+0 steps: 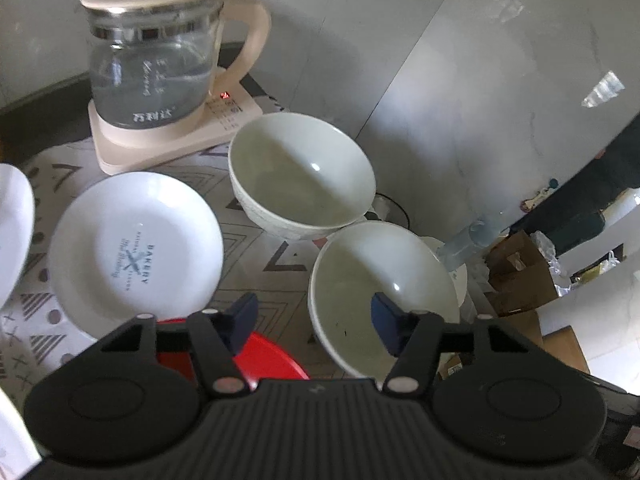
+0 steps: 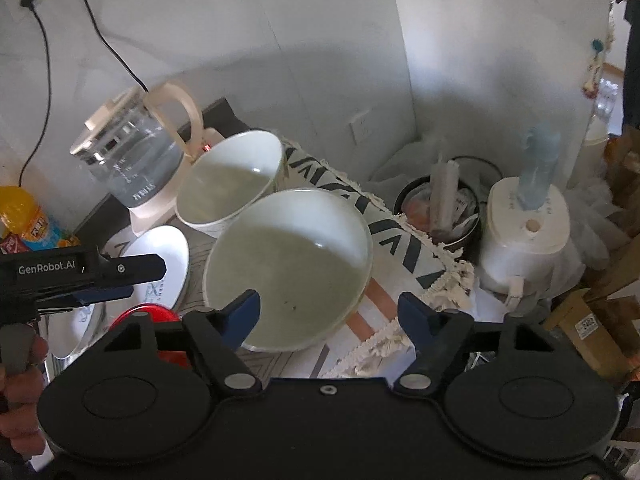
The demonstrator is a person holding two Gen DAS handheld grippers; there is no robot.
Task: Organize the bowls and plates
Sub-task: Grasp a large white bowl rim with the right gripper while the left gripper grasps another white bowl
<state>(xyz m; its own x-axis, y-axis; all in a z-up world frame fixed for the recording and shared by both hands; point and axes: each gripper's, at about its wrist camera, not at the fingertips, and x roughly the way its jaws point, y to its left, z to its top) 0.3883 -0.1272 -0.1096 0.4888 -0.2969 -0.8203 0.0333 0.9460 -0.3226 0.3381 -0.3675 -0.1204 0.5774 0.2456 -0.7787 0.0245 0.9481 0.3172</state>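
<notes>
Two white bowls and a plate beside a glass kettle

The glass kettle with cream lid [image 1: 154, 52] stands rearmost; before it sit the far white ceramic bowl [image 1: 302, 176], the near white bowl [image 1: 380, 296] and the white "BAKERY" plate [image 1: 134, 256]. Left gripper [image 1: 314, 322] spread, one finger inside the near bowl; right gripper [image 2: 330, 312], its neighbour marked "GenRobot.AI", spread around that bowl's rim.

Two white bowls [image 1: 304, 176] [image 1: 380, 288] beside white plate [image 1: 136, 252].
</notes>
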